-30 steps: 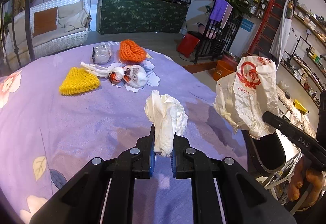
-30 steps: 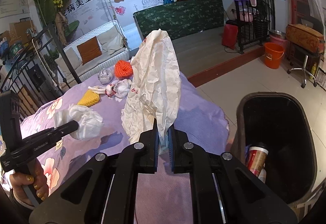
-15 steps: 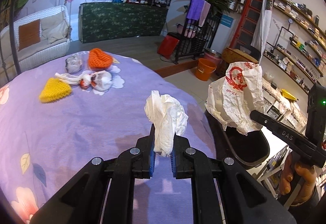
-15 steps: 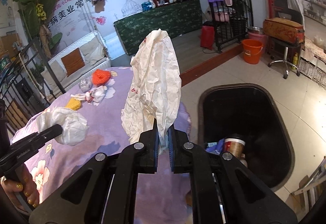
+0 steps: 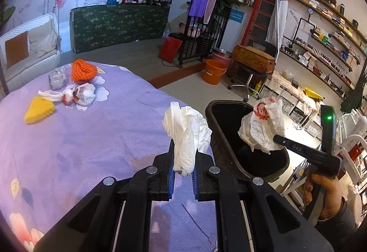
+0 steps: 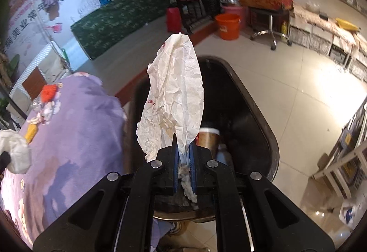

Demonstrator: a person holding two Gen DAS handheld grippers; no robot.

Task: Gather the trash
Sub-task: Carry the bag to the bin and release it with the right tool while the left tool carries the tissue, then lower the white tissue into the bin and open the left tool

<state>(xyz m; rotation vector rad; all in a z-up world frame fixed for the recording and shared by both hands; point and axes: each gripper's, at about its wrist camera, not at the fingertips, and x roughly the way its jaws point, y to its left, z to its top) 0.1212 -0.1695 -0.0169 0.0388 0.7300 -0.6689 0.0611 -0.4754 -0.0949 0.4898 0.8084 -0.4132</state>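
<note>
Right wrist view: the right gripper [image 6: 183,160] pinches a crumpled white bag [image 6: 175,96] directly above the black bin [image 6: 259,114].

My left gripper [image 5: 182,171] and right gripper [image 6: 184,166] are matte black with blue pads and silver screws; lower right of the left view, a dark sleeve [image 5: 344,224] shows.

A soft white tissue wad [image 5: 187,135] and a crinkled, thin white bag with red print [image 6: 175,93], probably plastic. The tabletop is covered in matt purple floral cloth [image 5: 91,137]. Near its far edge lie yellow [image 5: 38,109] and orange [image 5: 83,70] foam-net sleeves. The bin [image 6: 257,114] is smooth black plastic; the floor tiles [image 6: 298,82] are glossy.
</note>
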